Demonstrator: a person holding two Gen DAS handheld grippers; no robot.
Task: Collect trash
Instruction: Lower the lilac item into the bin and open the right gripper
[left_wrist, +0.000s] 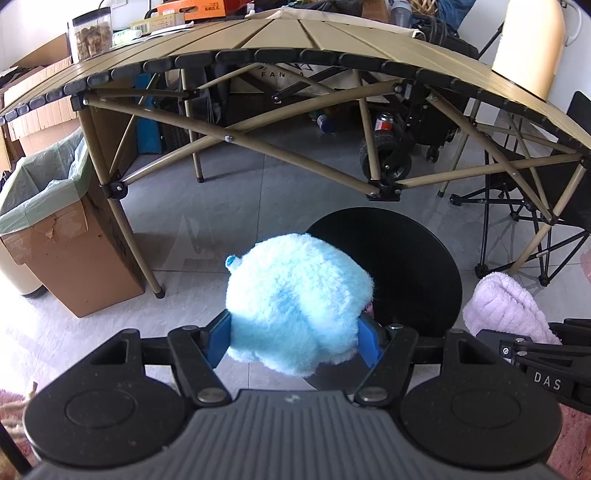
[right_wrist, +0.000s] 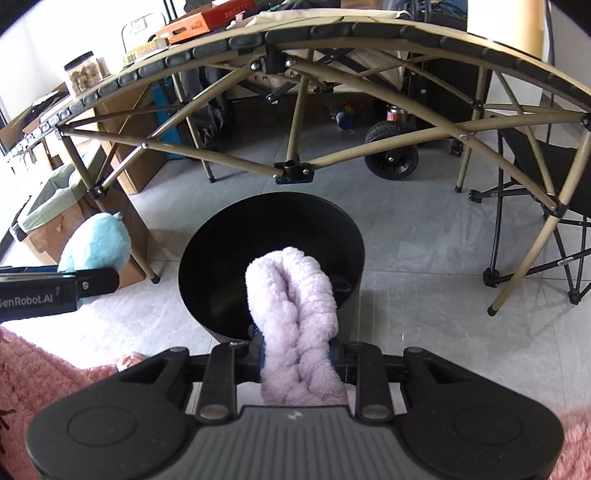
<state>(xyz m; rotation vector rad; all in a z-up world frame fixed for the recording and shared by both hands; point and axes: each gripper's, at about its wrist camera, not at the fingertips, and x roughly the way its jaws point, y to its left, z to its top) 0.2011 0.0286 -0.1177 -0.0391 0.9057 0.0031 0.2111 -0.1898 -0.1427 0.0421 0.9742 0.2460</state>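
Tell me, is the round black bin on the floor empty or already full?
Nearly empty, it seems: the right wrist view shows the round black bin's dark inner wall and bottom bare, though the fluffy lilac item hides part.

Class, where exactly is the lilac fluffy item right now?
In the right wrist view the lilac fluffy item sits centre frame, clamped in the right gripper and hanging over the open black bin, in front of the folding table.
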